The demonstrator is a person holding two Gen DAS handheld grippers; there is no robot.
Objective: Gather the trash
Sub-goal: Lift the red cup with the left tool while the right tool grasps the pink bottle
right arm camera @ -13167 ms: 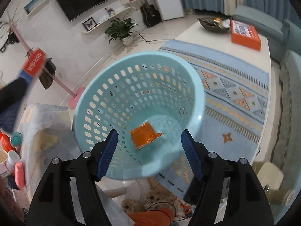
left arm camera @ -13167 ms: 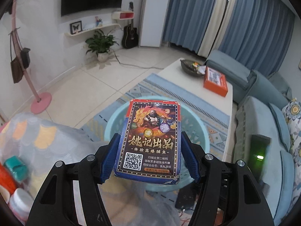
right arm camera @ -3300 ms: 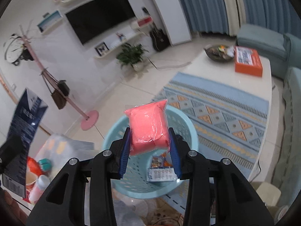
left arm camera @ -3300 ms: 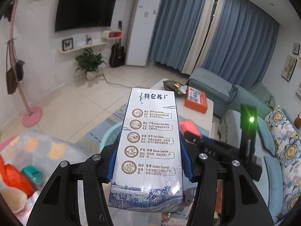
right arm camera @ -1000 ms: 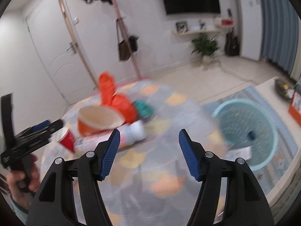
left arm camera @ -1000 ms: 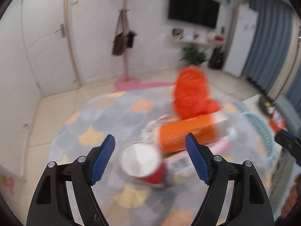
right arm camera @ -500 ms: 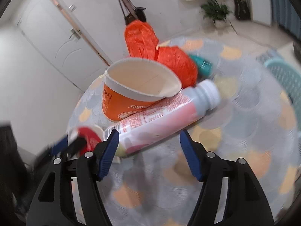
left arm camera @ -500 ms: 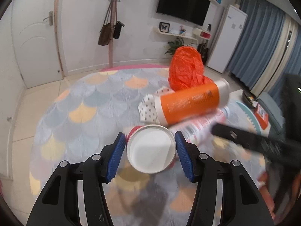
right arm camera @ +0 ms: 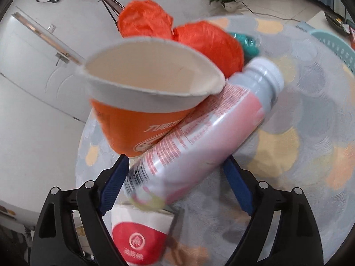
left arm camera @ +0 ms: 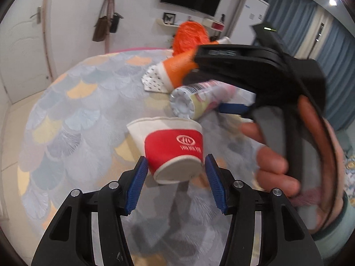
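Left hand-held gripper (left arm camera: 175, 184) had its blue pads (left arm camera: 135, 186) set on either side of the base of a red-and-white paper cup (left arm camera: 172, 147), which pointed its open mouth away from the camera; the pads sat against or just beside the cup wall, and firm contact could not be confirmed. The cup appeared raised off the bench (left arm camera: 73, 119), which carried a scalloped pastel cloth. Right hand-held gripper (right arm camera: 175, 184) was spread wide around a pink-labelled plastic bottle (right arm camera: 199, 137) lying tilted across the gap, its white cap pointing up and to the right; the pads (right arm camera: 236, 182) flanked the bottle near its lower end, and a full clamp could not be confirmed. An orange paper bowl (right arm camera: 142, 102) touched the bottle on its left, with orange plastic bags (right arm camera: 208, 42) behind it. A teal basket (right arm camera: 339, 46) stood beyond the bench edge at the right.
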